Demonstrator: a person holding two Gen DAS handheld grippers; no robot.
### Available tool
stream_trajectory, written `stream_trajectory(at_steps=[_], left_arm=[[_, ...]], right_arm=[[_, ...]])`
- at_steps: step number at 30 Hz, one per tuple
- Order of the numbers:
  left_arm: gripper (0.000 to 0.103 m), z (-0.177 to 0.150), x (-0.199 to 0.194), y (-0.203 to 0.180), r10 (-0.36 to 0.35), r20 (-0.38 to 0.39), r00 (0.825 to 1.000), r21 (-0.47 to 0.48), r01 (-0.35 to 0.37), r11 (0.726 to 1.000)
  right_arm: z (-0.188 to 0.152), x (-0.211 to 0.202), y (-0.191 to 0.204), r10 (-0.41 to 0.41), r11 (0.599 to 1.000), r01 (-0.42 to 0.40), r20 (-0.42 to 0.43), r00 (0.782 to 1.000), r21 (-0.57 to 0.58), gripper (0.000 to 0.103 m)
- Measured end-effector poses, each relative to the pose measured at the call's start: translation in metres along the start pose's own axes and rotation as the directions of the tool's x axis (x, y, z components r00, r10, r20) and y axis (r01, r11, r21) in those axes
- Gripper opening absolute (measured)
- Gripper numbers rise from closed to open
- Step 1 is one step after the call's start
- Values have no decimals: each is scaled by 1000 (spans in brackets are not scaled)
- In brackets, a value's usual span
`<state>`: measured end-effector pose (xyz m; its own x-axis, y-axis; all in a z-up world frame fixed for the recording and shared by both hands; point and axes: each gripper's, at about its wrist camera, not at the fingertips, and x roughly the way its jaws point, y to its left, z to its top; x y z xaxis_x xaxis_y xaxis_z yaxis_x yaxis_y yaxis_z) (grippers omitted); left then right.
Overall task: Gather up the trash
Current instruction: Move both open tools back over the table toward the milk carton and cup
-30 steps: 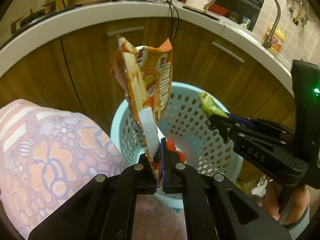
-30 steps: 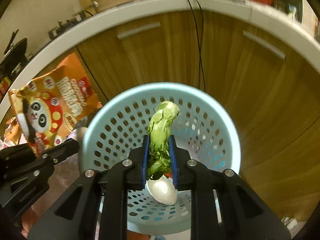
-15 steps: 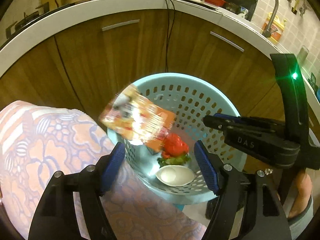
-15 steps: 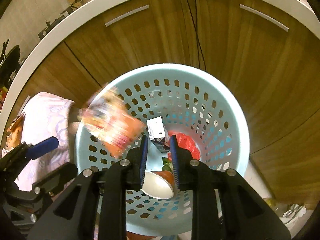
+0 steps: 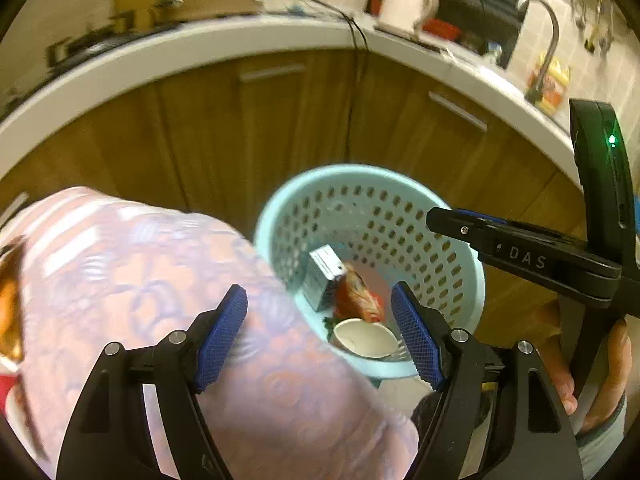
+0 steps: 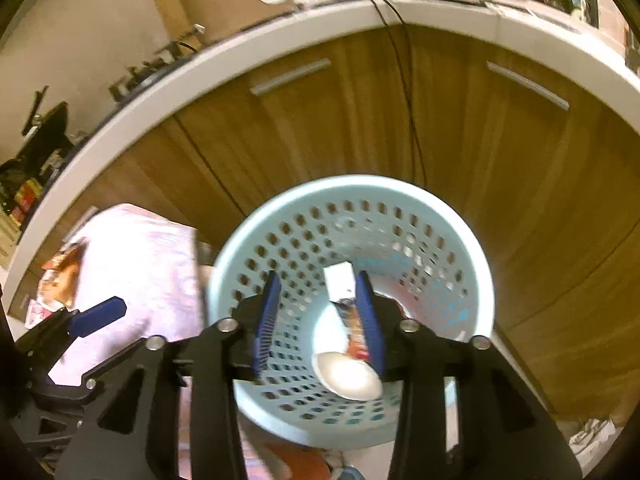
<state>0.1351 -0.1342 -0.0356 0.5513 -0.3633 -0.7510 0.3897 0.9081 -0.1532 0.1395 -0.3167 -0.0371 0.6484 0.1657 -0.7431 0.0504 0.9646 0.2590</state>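
Note:
A light blue perforated basket (image 5: 372, 178) (image 6: 348, 184) stands on the floor below both grippers. Inside it lie a small carton (image 5: 323, 276) (image 6: 339, 280), an orange snack bag (image 5: 358, 298) (image 6: 354, 330) and a white paper cup (image 5: 366, 342) (image 6: 346, 374). My left gripper (image 5: 318, 306) hovers over the basket's near left rim, its jaws opening wide with nothing between them. My right gripper (image 6: 318, 282) (image 5: 440, 220) hangs above the basket's middle, its jaws opening and empty. A scrap of green leaf shows beside the cup in the left wrist view.
A floral pink cloth (image 5: 140, 280) (image 6: 140, 264) covers a surface left of the basket, with snack wrappers (image 6: 60, 284) on it. Wooden cabinets (image 6: 500, 184) under a white counter stand behind, a black cable (image 6: 408, 92) hanging down them. A person's hand (image 5: 616, 364) holds the right gripper.
The left gripper opened and the orange snack bag fell into the basket. The right gripper let go of the green leaf, which dropped in too. Both grippers rose.

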Motion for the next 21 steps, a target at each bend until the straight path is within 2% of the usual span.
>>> stream_trajectory(at_steps=[6, 10, 13, 17, 19, 21], left_arm=[[73, -16, -62, 35, 79, 103, 991, -78, -71, 994], [73, -33, -105, 68, 163, 156, 974, -157, -138, 978], [73, -48, -136, 95, 256, 188, 948, -230, -210, 950], [73, -69, -172, 137, 392, 193, 900, -323, -319, 891], [73, -79, -184, 156, 421, 188, 887, -362, -336, 869], [73, -92, -196, 177, 466, 169, 868, -409, -369, 835]], right_arm=[[-5, -24, 69, 90, 991, -85, 51, 995, -105, 43], [-18, -35, 125, 140, 971, -124, 68, 988, -205, 43], [-33, -37, 167, 167, 952, -141, 73, 983, -273, 43], [-61, -23, 211, 180, 933, -151, 60, 982, -326, 43], [-75, -10, 229, 186, 927, -163, 35, 982, -336, 43], [-86, 4, 242, 185, 924, -169, 13, 983, -343, 43]])
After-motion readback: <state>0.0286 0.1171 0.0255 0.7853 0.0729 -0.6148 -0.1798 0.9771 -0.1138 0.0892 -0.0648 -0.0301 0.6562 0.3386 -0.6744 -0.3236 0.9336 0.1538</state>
